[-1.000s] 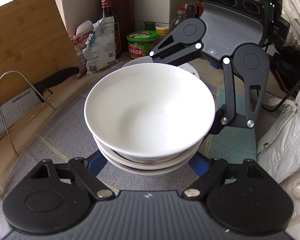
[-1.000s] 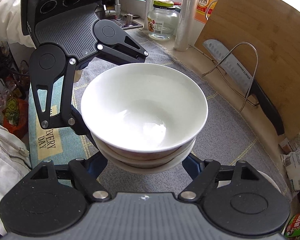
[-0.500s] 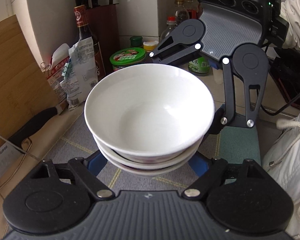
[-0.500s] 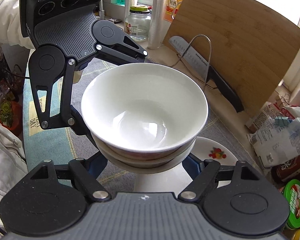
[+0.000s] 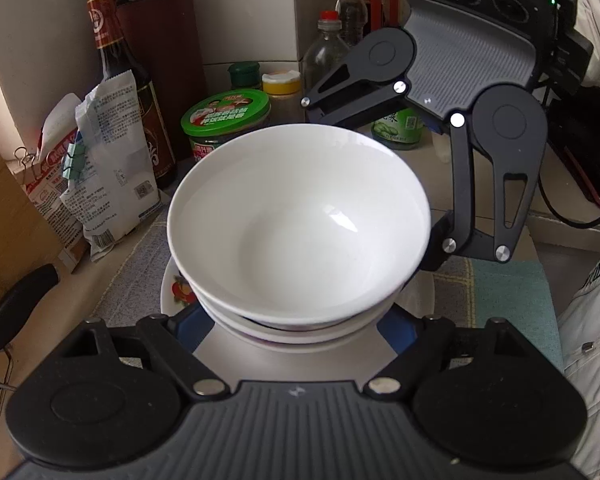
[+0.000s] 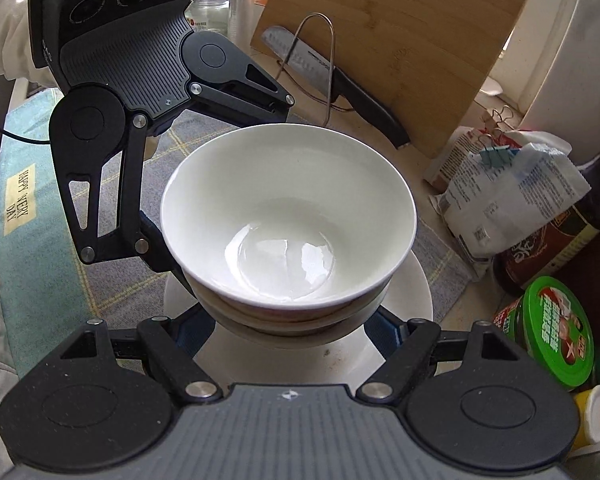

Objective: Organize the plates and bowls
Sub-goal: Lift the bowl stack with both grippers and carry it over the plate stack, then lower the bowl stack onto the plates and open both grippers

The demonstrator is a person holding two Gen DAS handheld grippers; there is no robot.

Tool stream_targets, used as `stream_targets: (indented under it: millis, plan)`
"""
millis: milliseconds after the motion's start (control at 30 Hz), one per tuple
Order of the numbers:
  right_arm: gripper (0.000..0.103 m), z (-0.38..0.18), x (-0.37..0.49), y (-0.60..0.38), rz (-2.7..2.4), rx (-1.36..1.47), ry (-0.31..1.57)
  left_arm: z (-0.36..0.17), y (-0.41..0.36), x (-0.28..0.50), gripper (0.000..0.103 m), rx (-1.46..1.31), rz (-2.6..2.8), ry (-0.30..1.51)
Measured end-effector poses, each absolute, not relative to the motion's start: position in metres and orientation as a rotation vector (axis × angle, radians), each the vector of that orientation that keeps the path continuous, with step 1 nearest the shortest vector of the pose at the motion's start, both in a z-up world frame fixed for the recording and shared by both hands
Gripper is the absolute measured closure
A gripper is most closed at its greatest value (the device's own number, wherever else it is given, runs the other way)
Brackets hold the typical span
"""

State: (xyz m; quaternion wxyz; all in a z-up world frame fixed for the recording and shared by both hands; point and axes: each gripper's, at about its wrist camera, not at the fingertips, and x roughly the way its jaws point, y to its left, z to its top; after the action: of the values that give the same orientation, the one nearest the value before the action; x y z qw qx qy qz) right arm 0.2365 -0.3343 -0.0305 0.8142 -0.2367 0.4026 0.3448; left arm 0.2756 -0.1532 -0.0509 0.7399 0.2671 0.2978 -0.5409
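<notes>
stack of bowls carried between both grippers | left gripper jaws clamped on near side, right gripper jaws clamped opposite | plate directly beneath, not touching | next: lower straight down

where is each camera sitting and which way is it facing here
Left wrist: on the left gripper, looking down and forward over the stack of bowls toward bottles by the wall; the right gripper and a pale sleeve show.
Right wrist: on the right gripper, looking down and forward the opposite way toward the cutting board and knife; the left gripper shows.
Shared: the bowls, the plate below them, the green-lidded jar.
</notes>
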Motion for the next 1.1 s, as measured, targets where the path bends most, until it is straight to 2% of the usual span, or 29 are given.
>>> stream_targets:
  millis: [533, 600, 633, 733, 900, 1100]
  plan:
    - [0.019, -0.038, 0.237, -0.337, 0.701, -0.486, 0.861, -0.055, -0.16, 0.289, 0.016, 0.55, -1.185, 0.68]
    - [0.019, -0.039, 0.238, -0.337, 0.694, -0.478, 0.865, -0.055, -0.161, 0.282, 0.011, 0.575, -1.161, 0.646]
    - [0.016, -0.04, 0.238, -0.337, 0.688, -0.473, 0.869, -0.055, -0.161, 0.28, 0.006, 0.586, -1.146, 0.633]
    - [0.003, -0.04, 0.236, -0.339, 0.68, -0.444, 0.864, -0.052, -0.157, 0.274, 0.003, 0.554, -1.119, 0.618]
    - [0.001, -0.035, 0.229, -0.341, 0.667, -0.413, 0.858, -0.044, -0.137, 0.255, 0.002, 0.449, -0.981, 0.601]
    - [0.001, -0.025, 0.21, -0.334, 0.549, -0.394, 0.862, -0.019, -0.106, 0.219, 0.001, 0.327, -0.819, 0.484]
